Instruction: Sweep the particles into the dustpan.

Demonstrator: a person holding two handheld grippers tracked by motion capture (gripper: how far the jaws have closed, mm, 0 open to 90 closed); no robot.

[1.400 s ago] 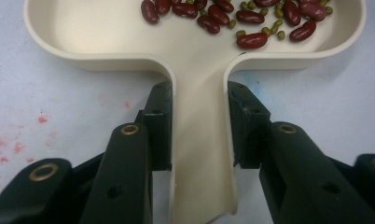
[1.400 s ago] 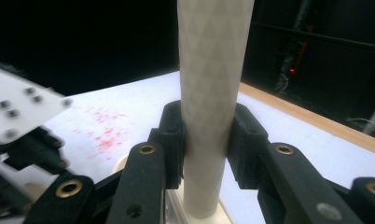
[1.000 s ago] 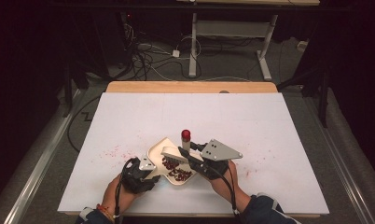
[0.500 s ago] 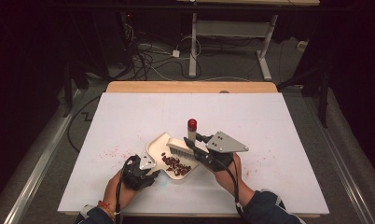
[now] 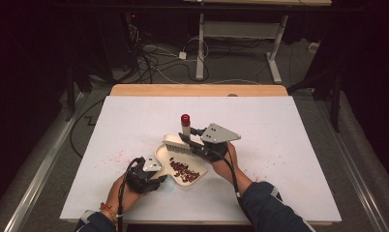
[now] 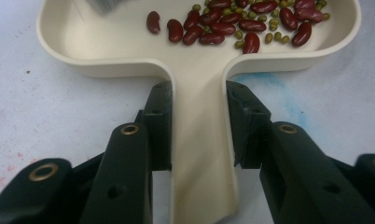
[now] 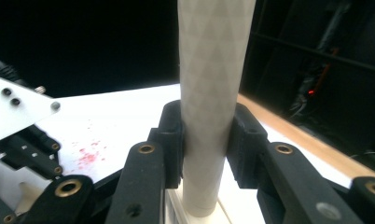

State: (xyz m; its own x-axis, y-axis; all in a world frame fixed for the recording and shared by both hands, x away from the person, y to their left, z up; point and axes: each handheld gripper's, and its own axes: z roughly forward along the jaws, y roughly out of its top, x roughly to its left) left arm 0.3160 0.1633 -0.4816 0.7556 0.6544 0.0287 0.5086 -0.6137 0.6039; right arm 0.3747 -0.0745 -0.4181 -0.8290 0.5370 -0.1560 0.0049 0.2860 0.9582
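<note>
The cream dustpan (image 5: 180, 162) lies flat on the white table (image 5: 279, 193), toward the person's edge and a little left of the table's middle. Its short handle points back at the person and its open mouth faces the far side.

The left gripper (image 6: 197, 126) is closed on that handle: in the left gripper view the 2 black jaws press against the handle's 2 sides just behind where it widens into the pan, with the handle running down between them. In the high view this gripper (image 5: 145, 175) sits at the dustpan's near left corner, the left hand (image 5: 127, 191) behind it.

Inside the dustpan, a heap of red kidney beans (image 6: 232, 23) mixed with small green beans (image 6: 241, 39) lies on the floor of the pan, toward its right side in the left gripper view. In the high view the heap sits in the pan's near right part.

The right gripper (image 7: 206, 140) clamps the pale grey handle of a brush (image 7: 213, 93), which stands upright between the 2 jaws. In the high view the brush's white bristle head (image 5: 175, 143) hangs at the dustpan's far rim, and the handle's red end cap (image 5: 185, 119) points away past the pan.

Faint red specks (image 5: 112, 157) mark the table left of the dustpan.
</note>
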